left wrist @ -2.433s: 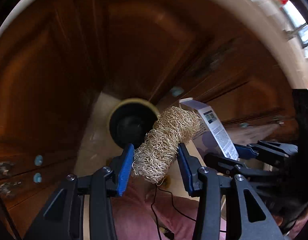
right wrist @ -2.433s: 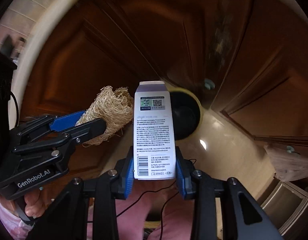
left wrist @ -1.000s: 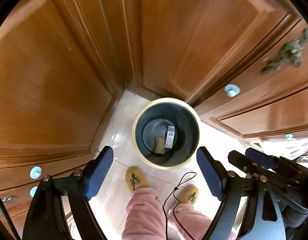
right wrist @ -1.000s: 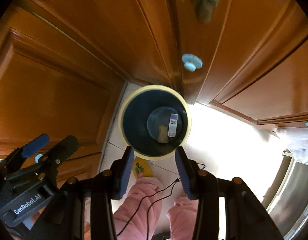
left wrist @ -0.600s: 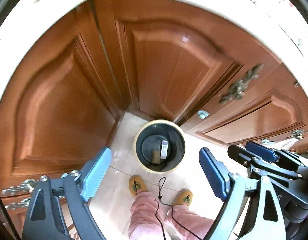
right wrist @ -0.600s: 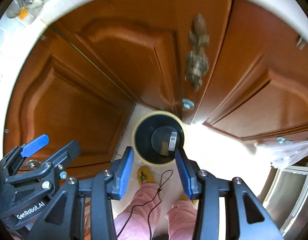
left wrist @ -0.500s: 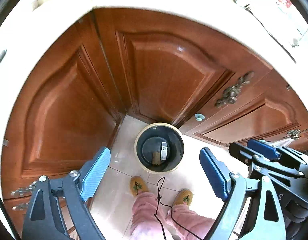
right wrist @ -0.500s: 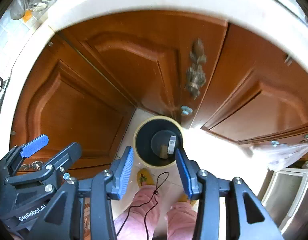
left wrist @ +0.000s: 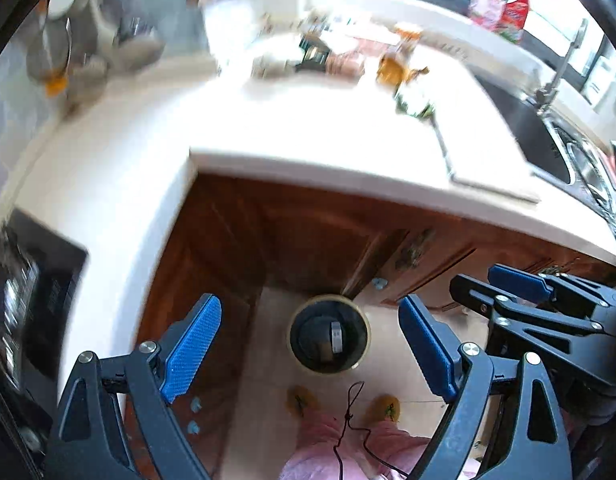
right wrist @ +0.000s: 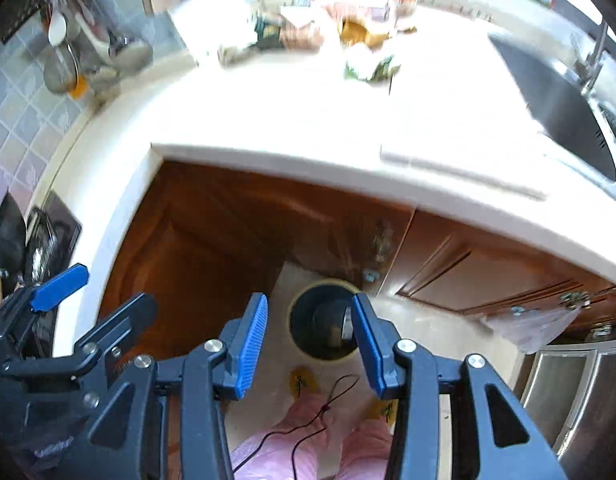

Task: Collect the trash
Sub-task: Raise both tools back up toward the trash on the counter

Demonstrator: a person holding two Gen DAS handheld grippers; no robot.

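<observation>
Since both tools rose, the countertop (left wrist: 308,136) now tops the bin (left wrist: 328,334).

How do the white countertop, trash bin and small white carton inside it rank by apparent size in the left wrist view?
1. White countertop, by far the largest.
2. Trash bin.
3. White carton, smallest, inside the bin.
The countertop sits nearer the camera, which exaggerates its spread.

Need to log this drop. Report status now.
Left tongs open, empty. Right tongs open, empty. Carton and loofah in trash bin on floor. More clutter on countertop.
</observation>
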